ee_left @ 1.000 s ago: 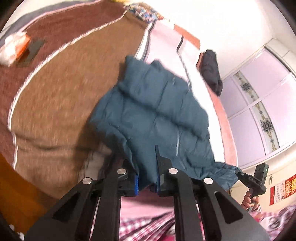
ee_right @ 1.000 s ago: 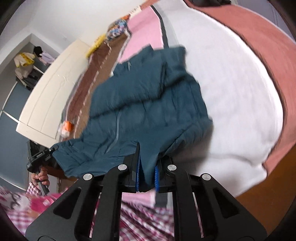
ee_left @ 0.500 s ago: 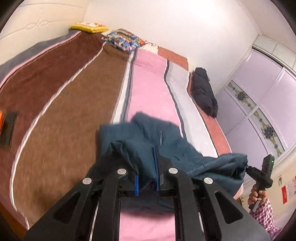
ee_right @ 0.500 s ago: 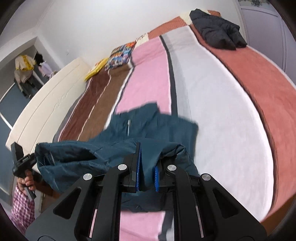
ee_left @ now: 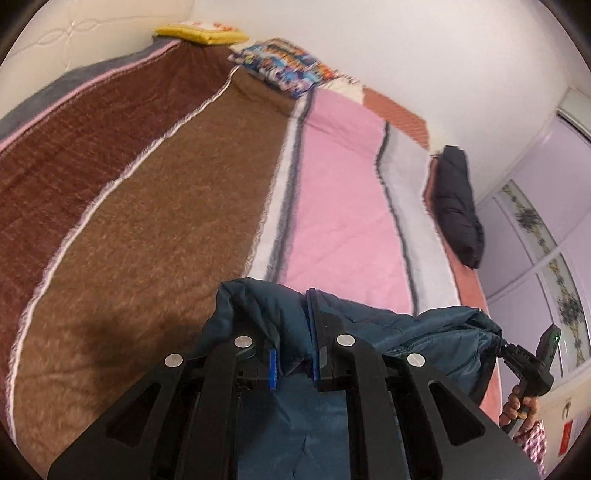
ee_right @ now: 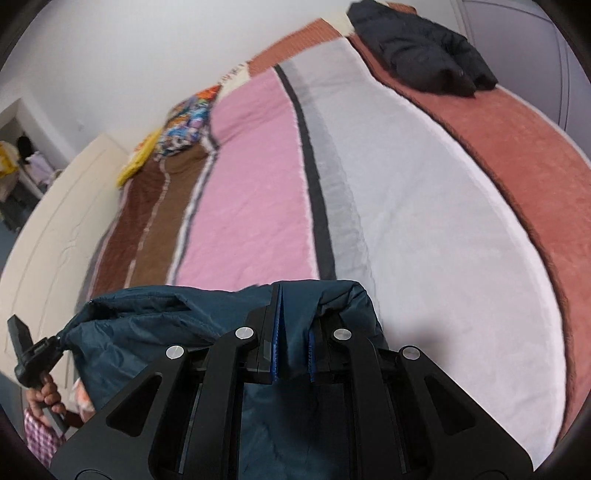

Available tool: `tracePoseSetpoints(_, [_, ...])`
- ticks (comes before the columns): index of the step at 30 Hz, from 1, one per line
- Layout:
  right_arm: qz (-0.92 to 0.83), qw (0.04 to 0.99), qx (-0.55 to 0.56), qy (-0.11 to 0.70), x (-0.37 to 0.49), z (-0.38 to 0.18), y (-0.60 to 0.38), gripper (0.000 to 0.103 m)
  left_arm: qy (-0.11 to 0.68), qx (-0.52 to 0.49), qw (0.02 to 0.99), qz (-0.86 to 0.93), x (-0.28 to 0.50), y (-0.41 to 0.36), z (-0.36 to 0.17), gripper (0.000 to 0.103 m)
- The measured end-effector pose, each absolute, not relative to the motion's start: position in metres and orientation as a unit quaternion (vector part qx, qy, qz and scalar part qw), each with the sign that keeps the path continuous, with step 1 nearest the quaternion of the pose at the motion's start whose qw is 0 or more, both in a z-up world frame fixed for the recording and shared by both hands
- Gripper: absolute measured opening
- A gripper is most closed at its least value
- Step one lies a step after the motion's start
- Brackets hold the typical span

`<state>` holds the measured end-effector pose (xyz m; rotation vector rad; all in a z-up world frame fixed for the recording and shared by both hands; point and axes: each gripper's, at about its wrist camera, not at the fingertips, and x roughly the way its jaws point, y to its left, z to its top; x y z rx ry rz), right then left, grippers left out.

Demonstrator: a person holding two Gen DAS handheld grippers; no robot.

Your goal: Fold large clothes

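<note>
Your left gripper (ee_left: 293,363) is clamped on a fold of the teal padded jacket (ee_left: 413,332), cloth bunched between the blue pads. Your right gripper (ee_right: 291,360) is likewise closed on a fold of the same jacket (ee_right: 147,332), fabric pinched between its pads.

The jacket is held up off the bed, stretched between your two grippers. Its long axis runs side to side, from one gripper to the other, across the striped blanket (ee_left: 332,184) rather than along its stripes. The gripped edge is uppermost; the rest hangs down towards the bottom of both views.

Hidden or unclear:
- The lower part of the jacket is covered by the gripper frames and cut off at the bottom edge in both views; which end is collar and which is hem cannot be told.
- In the left wrist view, the right gripper shows only as a small black body at the far right edge, with the hand (ee_left: 517,404) partly cropped.
- In the right wrist view, the left hand (ee_right: 46,398) sits at the left margin, partly cut off.
- The blanket is motion-blurred in places.

A dark jacket (ee_right: 424,48) lies on the far rust-coloured stripe, well apart. A patterned pillow (ee_left: 284,68) and a yellow pillow (ee_left: 201,33) lie at the head end.
</note>
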<state>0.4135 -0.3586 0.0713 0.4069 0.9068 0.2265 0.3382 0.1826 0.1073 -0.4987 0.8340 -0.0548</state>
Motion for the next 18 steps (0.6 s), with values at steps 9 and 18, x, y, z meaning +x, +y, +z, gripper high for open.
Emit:
tracePoseSetpoints(9, [0.073,0.851,0.186,0.485,0.48,-0.018,-0.35,0.012,0.459,-0.249,0.853,0.005,0.412,0.19,0.023,0.012])
tracePoseSetpoints(18, [0.068,0.827,0.18,0.529,0.489,-0.067,-0.345,0.014,0.495,-0.293,0.817,0.033,0.419,0.193,-0.031,0.02])
